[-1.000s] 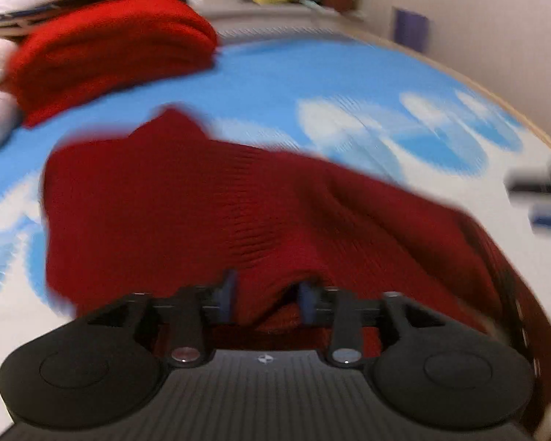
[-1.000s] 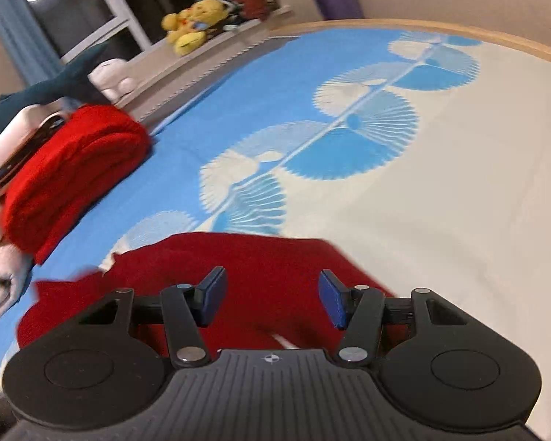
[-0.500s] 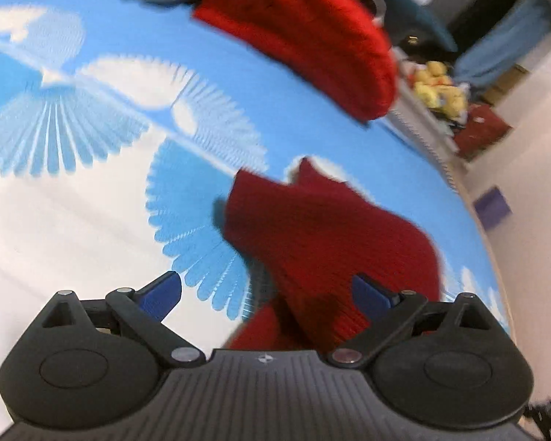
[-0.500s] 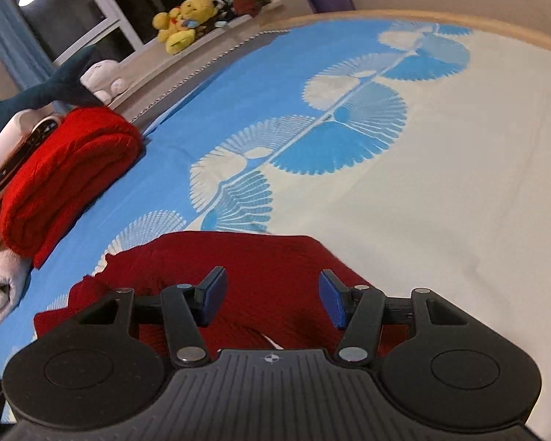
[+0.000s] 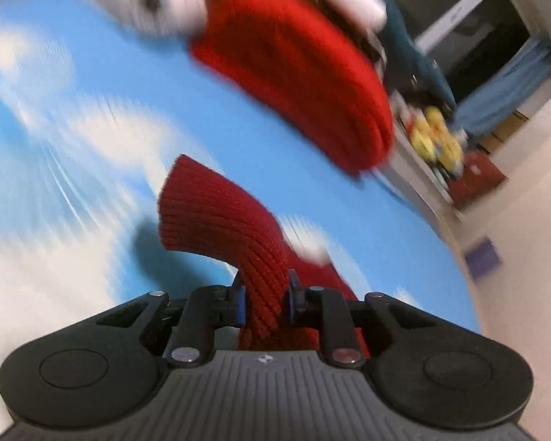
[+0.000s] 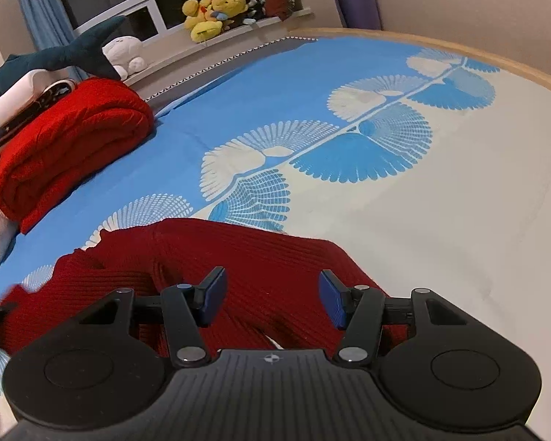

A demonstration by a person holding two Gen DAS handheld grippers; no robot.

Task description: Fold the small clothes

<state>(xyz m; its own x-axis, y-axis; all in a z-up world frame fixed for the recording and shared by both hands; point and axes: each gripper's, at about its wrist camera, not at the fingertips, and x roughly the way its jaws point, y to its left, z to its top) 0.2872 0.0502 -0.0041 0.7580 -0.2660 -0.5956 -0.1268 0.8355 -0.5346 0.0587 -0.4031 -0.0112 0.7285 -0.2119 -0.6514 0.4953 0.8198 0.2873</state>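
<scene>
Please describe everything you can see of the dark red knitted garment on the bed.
The dark red garment is a ribbed knit, looking thick and soft. It lies rumpled on the blue and white bedspread. The left gripper is shut on one narrow, cuff-like end, which sticks up. The right gripper is open above its body; contact cannot be told.

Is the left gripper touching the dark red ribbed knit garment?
Touching. In the left wrist view the left gripper is shut on a bunched strip of the dark red ribbed knit garment, fabric filling the space between both blue pads.

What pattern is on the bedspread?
Blue and white fan shapes on the bedspread, clearest in the right wrist view.
</scene>
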